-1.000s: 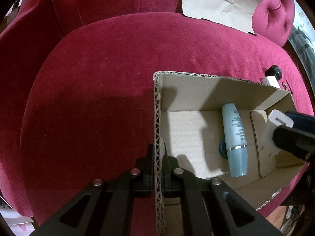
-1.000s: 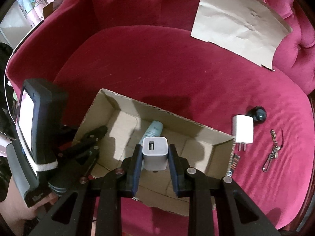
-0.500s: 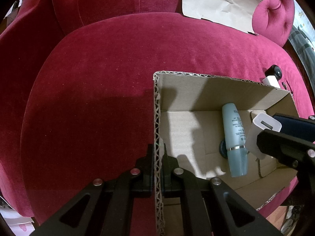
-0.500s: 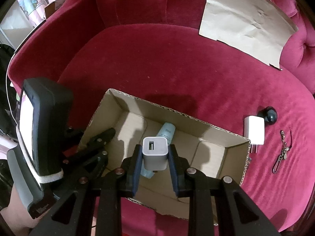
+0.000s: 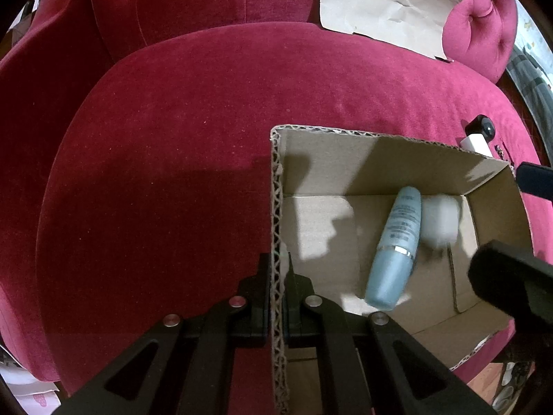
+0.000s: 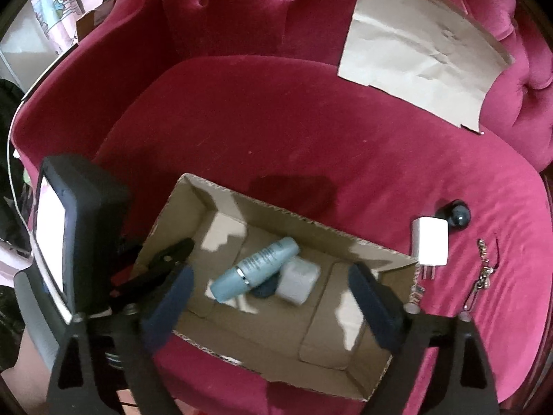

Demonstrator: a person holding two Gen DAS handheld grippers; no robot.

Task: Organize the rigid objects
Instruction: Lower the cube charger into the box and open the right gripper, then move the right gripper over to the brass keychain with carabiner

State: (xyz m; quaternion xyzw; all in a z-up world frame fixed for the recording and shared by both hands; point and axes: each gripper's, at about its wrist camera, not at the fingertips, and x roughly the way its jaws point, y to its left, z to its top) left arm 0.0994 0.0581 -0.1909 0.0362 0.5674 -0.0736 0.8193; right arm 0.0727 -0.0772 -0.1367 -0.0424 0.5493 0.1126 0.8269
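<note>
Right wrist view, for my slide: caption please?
Open right gripper above box; charger beside bottle; left gripper clamps wall.

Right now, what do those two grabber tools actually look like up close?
Both are black plastic two-finger tongs with triangular cut-outs and silver rivets. The right gripper has dark blue finger pads. The left gripper carries a black-cased, lit white screen on top.
</note>
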